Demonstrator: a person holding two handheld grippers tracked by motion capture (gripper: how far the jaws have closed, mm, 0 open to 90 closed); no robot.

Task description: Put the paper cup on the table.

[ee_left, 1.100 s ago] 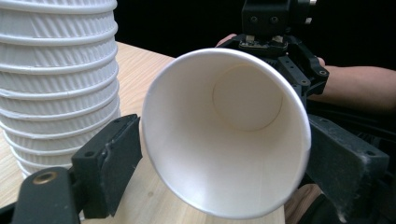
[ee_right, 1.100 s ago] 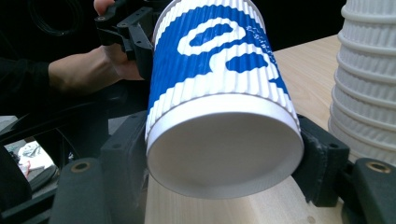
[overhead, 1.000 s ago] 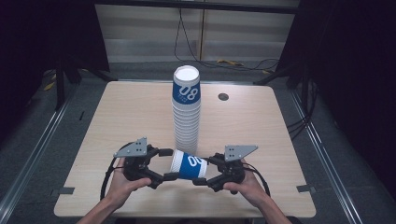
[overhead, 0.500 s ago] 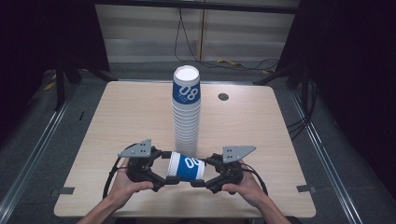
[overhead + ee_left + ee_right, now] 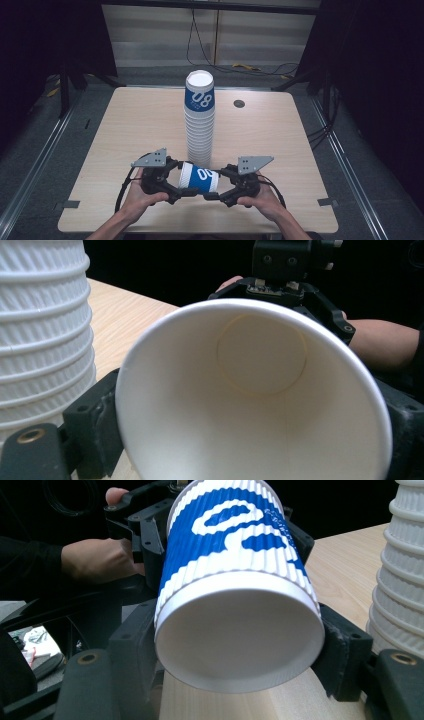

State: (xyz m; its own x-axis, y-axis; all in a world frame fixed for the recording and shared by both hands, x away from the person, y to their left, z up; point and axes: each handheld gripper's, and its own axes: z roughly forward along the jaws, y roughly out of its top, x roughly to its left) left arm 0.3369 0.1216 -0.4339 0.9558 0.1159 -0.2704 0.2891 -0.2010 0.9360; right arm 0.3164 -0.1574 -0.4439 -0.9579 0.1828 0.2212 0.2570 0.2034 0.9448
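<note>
Between the two grippers, near the table's (image 5: 125,125) front edge, a blue-and-white cup (image 5: 199,177) lies on its side. The left gripper (image 5: 176,187) has its jaws clamped on the rim end, and the right gripper (image 5: 216,190) has its jaws clamped on the base end. From the left gripper view you're staring straight into the cup's open mouth, so that gripper's own jaws are mostly covered, just black bits poking out either side. Same deal in the right gripper view: the cup's bottom sits right between the jaws and blocks most of what's behind. Whether the cup touches the table, can't tell. Just past the jaws stands the stack (image 5: 199,117), cut off at the frame edge in both gripper views. The print on the held cup is half hidden from above.
</note>
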